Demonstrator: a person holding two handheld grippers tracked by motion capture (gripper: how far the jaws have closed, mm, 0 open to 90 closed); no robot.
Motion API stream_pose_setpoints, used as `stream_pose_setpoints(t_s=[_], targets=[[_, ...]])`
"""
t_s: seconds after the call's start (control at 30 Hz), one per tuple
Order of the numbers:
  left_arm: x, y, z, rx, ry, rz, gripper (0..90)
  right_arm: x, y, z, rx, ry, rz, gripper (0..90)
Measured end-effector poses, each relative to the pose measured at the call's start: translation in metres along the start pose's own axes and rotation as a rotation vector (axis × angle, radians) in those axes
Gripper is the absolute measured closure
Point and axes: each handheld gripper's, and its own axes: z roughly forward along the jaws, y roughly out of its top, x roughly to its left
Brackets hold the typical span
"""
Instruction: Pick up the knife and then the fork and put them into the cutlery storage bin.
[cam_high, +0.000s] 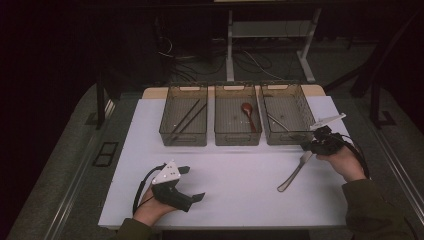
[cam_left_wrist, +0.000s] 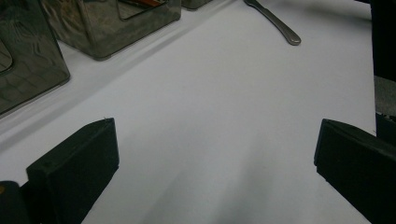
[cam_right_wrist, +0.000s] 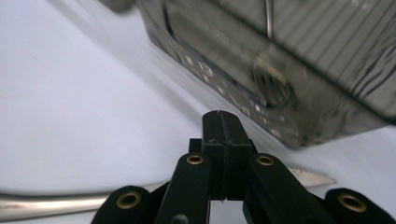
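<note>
A metal fork (cam_high: 292, 174) lies slantwise on the white table (cam_high: 235, 175) at the right, its head toward the bins. My right gripper (cam_high: 305, 147) is at the fork's head, with a hand behind it. In the right gripper view the jaws (cam_right_wrist: 223, 125) are pressed together, and the fork (cam_right_wrist: 51, 205) crosses just under them, its tines poking out on the right. My left gripper (cam_high: 196, 183) rests at the front left, open, holding nothing. Its two wide-apart jaws (cam_left_wrist: 215, 154) frame bare table, with the fork's handle (cam_left_wrist: 276, 24) far off.
Three dark see-through bins stand in a row at the back. The left bin (cam_high: 183, 138) holds chopsticks (cam_high: 188, 118), the middle bin (cam_high: 237, 139) a brown spoon (cam_high: 248, 114), the right bin (cam_high: 286, 140) a metal utensil (cam_high: 277, 121). The right bin's wall (cam_right_wrist: 289, 70) is close ahead of my right gripper.
</note>
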Motion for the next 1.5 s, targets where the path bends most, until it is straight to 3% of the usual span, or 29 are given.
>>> stream_pose_setpoints(t_s=[0.23,0.6,0.97,1.2,1.5], targets=[[0.0,0.0,0.001,0.004,-0.001,0.001,0.0,-0.002,-0.001,0.016,0.049,-0.013,-0.014,89.0],[0.0,0.0,0.002,0.005,-0.002,0.001,0.0,-0.004,-0.002,0.022,0.09,-0.043,-0.03,89.1],[0.0,0.0,0.002,0.005,-0.003,0.001,0.0,-0.007,-0.012,0.011,0.149,-0.034,-0.015,89.1],[-0.001,0.0,0.001,0.004,-0.005,0.0,0.0,-0.009,-0.025,0.001,0.178,-0.008,0.003,89.2],[-0.001,0.0,0.002,0.006,-0.005,-0.002,0.0,-0.004,-0.043,-0.013,0.197,0.045,-0.01,89.2]])
